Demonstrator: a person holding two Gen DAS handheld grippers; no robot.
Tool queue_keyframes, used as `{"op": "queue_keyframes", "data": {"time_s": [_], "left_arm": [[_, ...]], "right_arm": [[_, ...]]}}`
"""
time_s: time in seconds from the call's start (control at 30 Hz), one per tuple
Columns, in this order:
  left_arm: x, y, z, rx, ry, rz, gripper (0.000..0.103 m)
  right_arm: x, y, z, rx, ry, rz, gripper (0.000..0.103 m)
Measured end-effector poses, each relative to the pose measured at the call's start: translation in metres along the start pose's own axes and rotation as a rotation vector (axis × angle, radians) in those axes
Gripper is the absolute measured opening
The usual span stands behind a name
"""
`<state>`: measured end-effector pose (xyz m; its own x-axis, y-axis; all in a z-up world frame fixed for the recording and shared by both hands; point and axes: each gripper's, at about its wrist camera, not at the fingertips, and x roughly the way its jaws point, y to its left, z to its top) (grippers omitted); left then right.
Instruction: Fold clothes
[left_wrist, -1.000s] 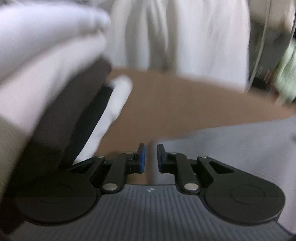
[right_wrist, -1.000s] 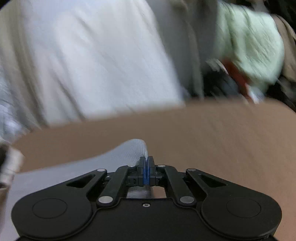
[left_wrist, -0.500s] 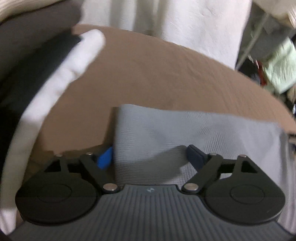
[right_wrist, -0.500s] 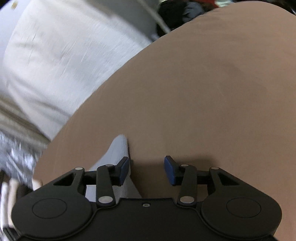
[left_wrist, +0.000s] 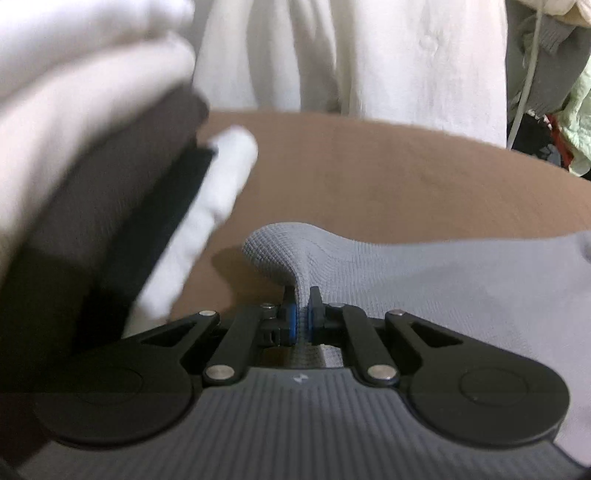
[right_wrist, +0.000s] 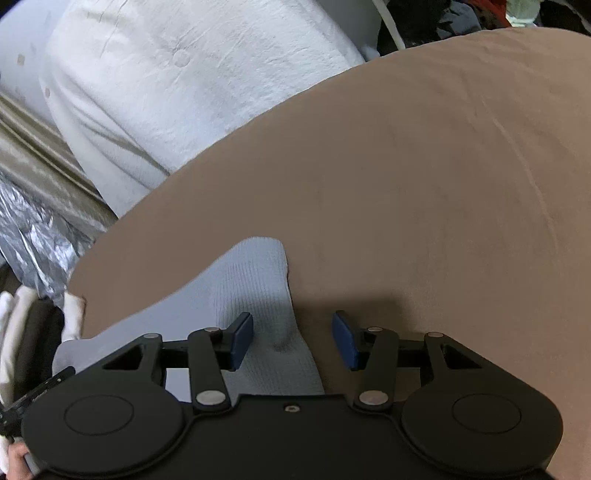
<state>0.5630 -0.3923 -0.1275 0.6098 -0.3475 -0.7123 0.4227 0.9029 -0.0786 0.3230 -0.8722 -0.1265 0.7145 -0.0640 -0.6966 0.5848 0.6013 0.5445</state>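
Left gripper (left_wrist: 303, 314) just closed, pinching a raised fold of the grey knit garment (left_wrist: 461, 280), right gripper (right_wrist: 291, 339) just opened, half-wide, garment edge between its fingers unpressed, brown bedspread (right_wrist: 406, 177) beyond both, folded stack (left_wrist: 92, 166) leftward

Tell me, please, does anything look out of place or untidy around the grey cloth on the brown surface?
Nothing looks damaged or spilled. The grey cloth is puckered up only where the left gripper pinches its corner. The right gripper is open over the other corner, which lies flat on the brown surface.
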Motion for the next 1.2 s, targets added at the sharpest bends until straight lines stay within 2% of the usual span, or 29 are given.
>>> {"op": "queue_keyframes", "data": {"time_s": [0.07,0.1,0.13,0.2,0.23,0.27,0.3,0.33,0.37,0.43,0.5,0.57,0.63,0.7,0.73,0.8,0.83,0.87,0.93,0.97,1.07,1.1,1.2], "left_arm": [[0.006,0.009,-0.005,-0.085,0.012,-0.016,0.016],[0.010,0.013,-0.007,-0.127,0.014,-0.020,0.029],[0.013,0.017,-0.010,-0.154,0.019,-0.029,0.048],[0.017,0.017,-0.013,-0.182,0.028,-0.071,0.062],[0.017,0.014,-0.014,-0.183,0.030,-0.073,0.060],[0.017,0.011,-0.014,-0.182,0.032,-0.072,0.056],[0.015,0.010,-0.012,-0.178,0.033,-0.096,0.014],[0.012,0.013,-0.008,-0.184,0.037,-0.131,0.005],[0.005,0.012,-0.005,-0.200,0.015,-0.172,0.005],[-0.027,0.020,-0.012,-0.253,-0.070,-0.281,0.005],[-0.059,0.027,-0.030,-0.267,-0.101,-0.401,0.005],[-0.096,0.032,-0.056,-0.241,-0.122,-0.505,0.005],[-0.133,0.033,-0.095,-0.144,-0.140,-0.565,0.006],[-0.159,0.033,-0.135,-0.032,-0.099,-0.590,0.006],[-0.163,0.033,-0.152,0.006,-0.058,-0.559,0.006],[-0.168,0.033,-0.184,0.075,0.026,-0.487,0.006],[-0.171,0.034,-0.196,0.085,0.052,-0.471,0.007],[-0.173,0.035,-0.208,0.090,0.075,-0.458,0.008],[-0.185,0.038,-0.221,0.052,0.044,-0.437,0.011],[-0.193,0.038,-0.223,0.043,0.017,-0.430,0.013],[-0.222,0.037,-0.226,0.037,-0.067,-0.416,0.023],[-0.235,0.041,-0.228,0.033,-0.102,-0.439,0.024],[-0.272,0.058,-0.233,-0.002,-0.221,-0.533,0.030]], "right_arm": [[0.000,0.000,-0.001,-0.004,0.000,-0.007,0.056],[0.001,0.000,-0.001,-0.004,-0.003,-0.011,0.060],[0.003,0.002,0.000,-0.004,-0.007,-0.016,0.061],[0.006,0.008,0.000,-0.014,-0.021,-0.028,0.061],[0.008,0.013,-0.001,-0.045,-0.031,-0.043,0.057],[0.009,0.020,-0.003,-0.088,-0.037,-0.064,0.015],[0.009,0.027,-0.006,-0.129,-0.047,-0.079,0.009],[0.005,0.034,-0.008,-0.165,-0.076,-0.077,0.009],[-0.007,0.038,-0.012,-0.180,-0.121,-0.042,0.008],[-0.040,0.039,-0.020,-0.172,-0.205,0.089,0.008],[-0.077,0.037,-0.034,-0.182,-0.243,0.220,0.008],[-0.116,0.037,-0.056,-0.276,-0.214,0.308,0.008],[-0.144,0.039,-0.092,-0.446,-0.103,0.336,0.008],[-0.161,0.037,-0.137,-0.629,0.035,0.281,0.008],[-0.164,0.031,-0.160,-0.700,0.110,0.232,0.008],[-0.160,0.016,-0.195,-0.762,0.248,0.117,0.008],[-0.157,0.009,-0.208,-0.783,0.296,0.066,0.008],[-0.157,0.005,-0.215,-0.789,0.306,0.040,0.008],[-0.161,0.004,-0.214,-0.736,0.287,0.027,0.010],[-0.163,0.005,-0.210,-0.682,0.278,0.025,0.016],[-0.181,0.003,-0.205,-0.562,0.183,0.048,0.017],[-0.188,0.002,-0.205,-0.536,0.141,0.052,0.021],[-0.206,0.001,-0.205,-0.442,0.019,0.071,0.027]]}}
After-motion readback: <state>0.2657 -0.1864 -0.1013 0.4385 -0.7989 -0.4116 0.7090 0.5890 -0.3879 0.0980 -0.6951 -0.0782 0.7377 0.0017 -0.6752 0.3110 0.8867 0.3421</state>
